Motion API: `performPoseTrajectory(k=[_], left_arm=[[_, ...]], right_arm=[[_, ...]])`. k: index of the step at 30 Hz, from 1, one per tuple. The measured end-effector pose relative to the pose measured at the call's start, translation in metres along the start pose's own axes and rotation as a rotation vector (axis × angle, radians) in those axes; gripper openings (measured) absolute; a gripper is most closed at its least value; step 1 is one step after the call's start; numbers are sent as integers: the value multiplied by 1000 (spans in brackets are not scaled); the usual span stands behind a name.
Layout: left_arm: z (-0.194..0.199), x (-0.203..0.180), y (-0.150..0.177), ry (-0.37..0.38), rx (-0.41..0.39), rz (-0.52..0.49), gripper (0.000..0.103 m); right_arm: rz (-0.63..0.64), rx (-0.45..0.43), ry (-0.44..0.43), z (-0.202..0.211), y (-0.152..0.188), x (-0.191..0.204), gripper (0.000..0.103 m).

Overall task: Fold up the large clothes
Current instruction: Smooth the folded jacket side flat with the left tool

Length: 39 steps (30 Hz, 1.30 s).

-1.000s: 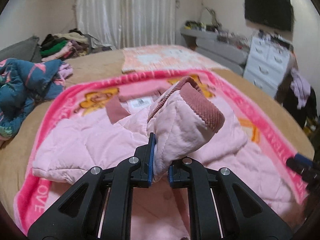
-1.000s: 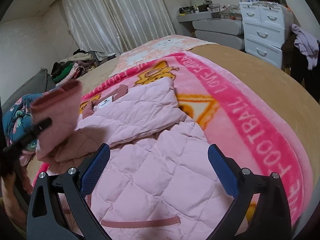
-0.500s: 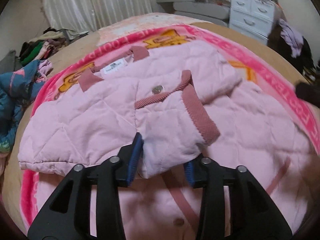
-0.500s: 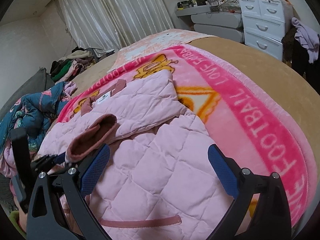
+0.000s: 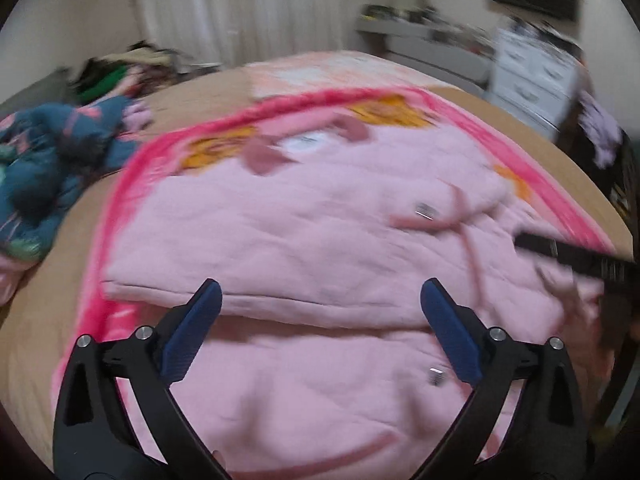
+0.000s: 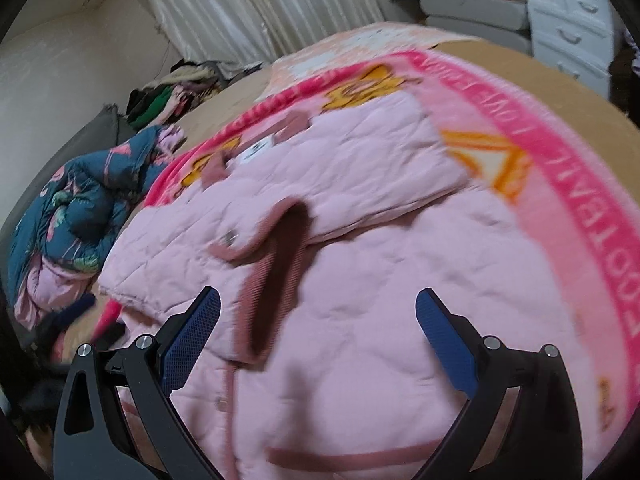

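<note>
Across the middle of the bed [image 6: 560,92], on the bright pink blanket [image 6: 568,184], the pink quilted jacket [image 6: 380,280] lies flat with both sleeves folded in, the ribbed cuff [image 6: 276,276] resting on its chest. Its lower half is not yet folded up, so I judge the job about halfway. The left hand-held gripper [image 5: 320,328] has just been opening and now stands wide with nothing between its jaws; the right hand-held gripper [image 6: 318,332] hovers wide open too, gripping nothing.

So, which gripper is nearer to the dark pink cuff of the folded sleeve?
Right. The right gripper hovers just over the cuff, which lies between its open fingers. The left gripper is open above the jacket, the cuff off to its right.
</note>
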State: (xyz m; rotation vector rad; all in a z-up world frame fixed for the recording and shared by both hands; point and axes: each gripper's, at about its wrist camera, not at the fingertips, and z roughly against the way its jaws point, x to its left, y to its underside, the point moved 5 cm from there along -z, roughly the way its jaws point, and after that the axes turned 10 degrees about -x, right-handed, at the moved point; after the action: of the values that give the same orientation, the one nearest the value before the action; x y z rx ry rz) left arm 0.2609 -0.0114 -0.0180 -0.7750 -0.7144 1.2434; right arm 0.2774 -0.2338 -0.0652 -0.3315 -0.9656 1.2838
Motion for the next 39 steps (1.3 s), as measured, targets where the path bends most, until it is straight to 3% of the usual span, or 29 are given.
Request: performPoseTrajectory(k=[7,9,10,13,16,20,22,25,35,39], left_arm=[[9,82,-11,-120,-32,190,94],[10,103,-9,-151,-34,233,94],[11,114,-8,-171,-35,258,94],[13,135,-4,-190,-36,310,94],[14,147,-3,-206,-41,343,94],[13,153,-7,-214,-51,353,94],[10,153,-11,-213,-57,353,94],[2,150,-17,-213,-59,346,94],[-42,103,-43,-138,-45,247,94],[-57,90,-48,-85,-21,256,94]], right_arm=[[-96,105,-31,-50,24,20,97],[-80,98,-26,-57,26,24,84],[-64,98,-32,-59,25,27,59],[-25,109,-88,-64,19,39,27],[80,62,-119,-55,-6,58,17],[198,-56,-162,-31,-70,74,14],[267,-141,-158,-13,-109,77,14],[344,-199,-129,-4,-143,68,14],[362,-124,-47,-45,-121,17,14],[351,-99,-24,-58,-113,8,16]])
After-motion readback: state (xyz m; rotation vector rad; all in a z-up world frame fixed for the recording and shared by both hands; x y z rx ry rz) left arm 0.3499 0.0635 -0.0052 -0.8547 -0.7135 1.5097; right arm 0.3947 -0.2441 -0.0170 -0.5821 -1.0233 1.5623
